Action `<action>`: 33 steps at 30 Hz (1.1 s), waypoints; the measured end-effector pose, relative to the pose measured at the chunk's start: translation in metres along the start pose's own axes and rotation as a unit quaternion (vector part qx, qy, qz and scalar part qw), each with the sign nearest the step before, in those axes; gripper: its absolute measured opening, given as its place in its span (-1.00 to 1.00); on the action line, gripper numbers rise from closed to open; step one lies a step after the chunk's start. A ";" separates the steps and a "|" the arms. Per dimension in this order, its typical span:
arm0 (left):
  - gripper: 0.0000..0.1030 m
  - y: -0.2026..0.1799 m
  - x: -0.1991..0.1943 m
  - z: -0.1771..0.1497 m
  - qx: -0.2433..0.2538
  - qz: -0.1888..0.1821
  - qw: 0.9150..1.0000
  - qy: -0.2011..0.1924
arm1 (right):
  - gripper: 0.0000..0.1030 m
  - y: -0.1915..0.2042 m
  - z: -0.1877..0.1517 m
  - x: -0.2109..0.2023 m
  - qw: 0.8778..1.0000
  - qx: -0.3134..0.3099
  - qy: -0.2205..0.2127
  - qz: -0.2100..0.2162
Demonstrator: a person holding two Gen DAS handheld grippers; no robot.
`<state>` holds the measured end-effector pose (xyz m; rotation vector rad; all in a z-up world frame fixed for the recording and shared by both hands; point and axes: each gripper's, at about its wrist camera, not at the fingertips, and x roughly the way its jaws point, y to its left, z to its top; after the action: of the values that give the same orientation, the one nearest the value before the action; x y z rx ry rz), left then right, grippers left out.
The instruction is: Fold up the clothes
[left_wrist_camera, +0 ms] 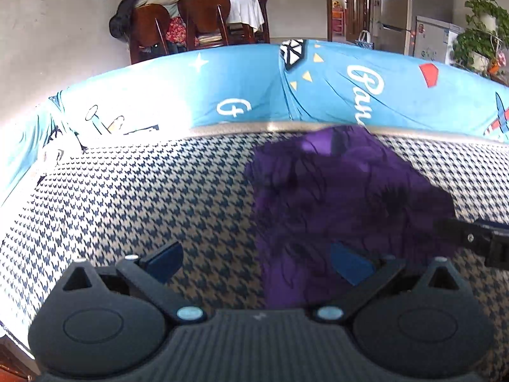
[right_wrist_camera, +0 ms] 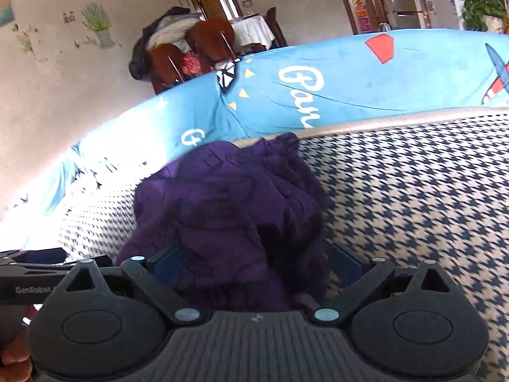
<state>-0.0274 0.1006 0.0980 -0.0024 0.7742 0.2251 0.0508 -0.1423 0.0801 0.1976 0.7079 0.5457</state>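
Observation:
A crumpled purple garment (left_wrist_camera: 343, 210) lies on the houndstooth seat cushion (left_wrist_camera: 143, 207), up against the back edge. My left gripper (left_wrist_camera: 257, 262) hovers open over the cushion. Its right blue pad hangs over the garment's left edge, and nothing is held. In the right wrist view the purple garment (right_wrist_camera: 229, 207) bulges up between the wide-apart jaws of my right gripper (right_wrist_camera: 256, 262). Cloth hides part of the left pad, and I see no pad pressing on it. The right gripper's black arm (left_wrist_camera: 470, 237) enters the left wrist view from the right.
A blue printed blanket (left_wrist_camera: 318, 89) drapes the seat back behind the cushion. Beyond it stand wooden chairs (left_wrist_camera: 203, 19) piled with clothes, a white-clothed table (left_wrist_camera: 245, 9), a fridge (left_wrist_camera: 400, 6) and potted plants (left_wrist_camera: 480, 31). A hand (right_wrist_camera: 12, 350) shows at the lower left.

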 end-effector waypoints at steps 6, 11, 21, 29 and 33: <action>1.00 0.004 0.015 0.030 -0.011 -0.009 1.000 -0.005 | 0.53 0.006 0.008 0.033 1.000 -0.005 0.014 0.009; 1.00 -0.005 0.051 0.045 -0.010 -0.021 1.000 -0.011 | 0.06 0.005 0.006 0.053 0.999 0.014 0.022 0.025; 1.00 0.002 0.059 0.042 -0.026 -0.053 0.997 -0.044 | -0.46 0.060 -0.020 0.050 0.989 -0.114 0.016 0.094; 1.00 0.016 0.051 0.035 -0.054 -0.106 0.991 -0.054 | -0.47 0.094 -0.054 0.060 0.974 -0.176 0.060 0.130; 1.00 0.009 0.064 0.027 -0.040 -0.102 0.994 -0.026 | -0.46 0.100 -0.062 0.060 0.970 -0.190 0.069 0.135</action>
<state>0.0332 0.1249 0.0738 -0.1502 0.7063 0.0609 0.0067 -0.0267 0.0355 -0.1068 0.7016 0.9521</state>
